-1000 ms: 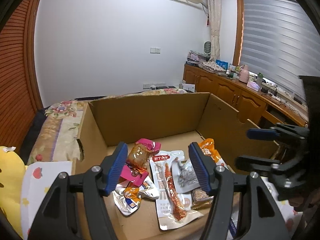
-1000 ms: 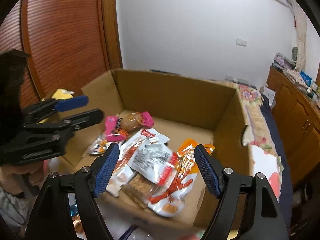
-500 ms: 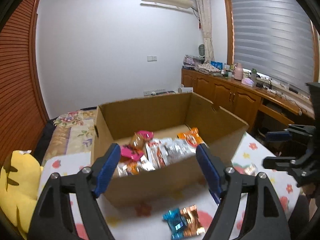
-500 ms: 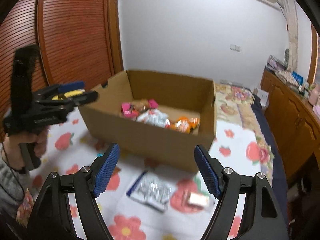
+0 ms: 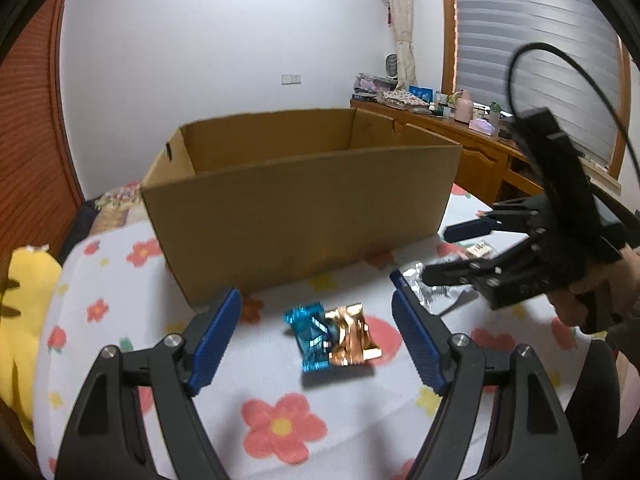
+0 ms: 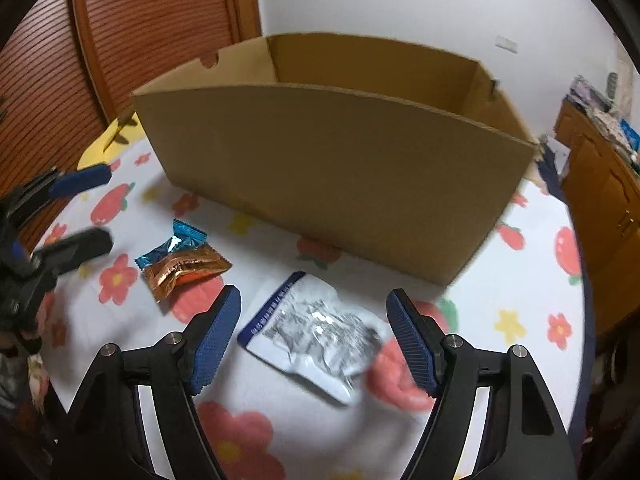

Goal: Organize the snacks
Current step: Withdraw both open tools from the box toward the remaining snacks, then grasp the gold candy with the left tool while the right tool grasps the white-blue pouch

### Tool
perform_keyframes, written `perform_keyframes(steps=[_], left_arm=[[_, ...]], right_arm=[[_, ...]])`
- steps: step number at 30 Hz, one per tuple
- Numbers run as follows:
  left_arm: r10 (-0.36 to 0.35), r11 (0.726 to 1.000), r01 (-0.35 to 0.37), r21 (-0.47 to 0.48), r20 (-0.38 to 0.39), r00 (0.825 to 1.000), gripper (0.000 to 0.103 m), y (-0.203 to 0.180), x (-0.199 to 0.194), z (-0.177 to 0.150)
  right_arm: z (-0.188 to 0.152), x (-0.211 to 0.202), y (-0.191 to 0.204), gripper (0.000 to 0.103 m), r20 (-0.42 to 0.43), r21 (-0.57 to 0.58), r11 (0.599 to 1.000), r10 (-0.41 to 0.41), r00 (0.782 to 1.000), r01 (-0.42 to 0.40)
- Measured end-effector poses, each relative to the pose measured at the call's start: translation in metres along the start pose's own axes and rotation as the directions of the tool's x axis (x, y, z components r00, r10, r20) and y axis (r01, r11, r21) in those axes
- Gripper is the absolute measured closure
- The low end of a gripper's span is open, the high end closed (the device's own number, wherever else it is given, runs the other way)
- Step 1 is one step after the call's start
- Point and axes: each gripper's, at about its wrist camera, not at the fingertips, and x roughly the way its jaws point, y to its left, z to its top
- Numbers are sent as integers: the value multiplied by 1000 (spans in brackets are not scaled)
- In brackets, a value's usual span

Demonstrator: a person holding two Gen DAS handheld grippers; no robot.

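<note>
A brown cardboard box stands on the flowered cloth; its inside is hidden behind the near wall. In front of it lie a blue packet and a copper packet, overlapping. My left gripper hovers open just above and before them, gripping nothing. A silver foil packet lies further right, and my right gripper is open over it, its pads clear of it. Each view shows the other gripper from the side: the right gripper and the left gripper. The box fills the back.
A small pale packet lies beside the silver one near the box's right corner. A yellow plush sits at the left edge. Wooden cabinets line the right wall. A person's hand holds the right gripper.
Both grippers have drawn back from above the box and sunk toward the cloth in front of it. The snacks inside the box dropped out of sight; the loose packets came into view.
</note>
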Motion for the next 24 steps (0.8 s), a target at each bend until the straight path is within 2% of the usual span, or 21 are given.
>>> perform_keyframes(steps=[6, 14, 19, 24], left_arm=[[4, 1000, -4, -21, -25, 1000, 25, 1, 0, -14], [-1, 999, 0, -43, -29, 1000, 25, 5, 1, -20], [-3, 999, 2, -46, -25, 1000, 25, 7, 1, -19], [-6, 999, 5, -43, -27, 1000, 25, 4, 3, -18]], right_arm=[[9, 24, 0, 26, -63, -13, 999, 46, 997, -46], [-8, 20, -1, 26, -109, -7, 997, 78, 991, -79], [-20, 12, 7, 26, -127, -51, 996, 70, 989, -77], [-26, 12, 18, 26, -123, -134, 991, -13, 992, -4]])
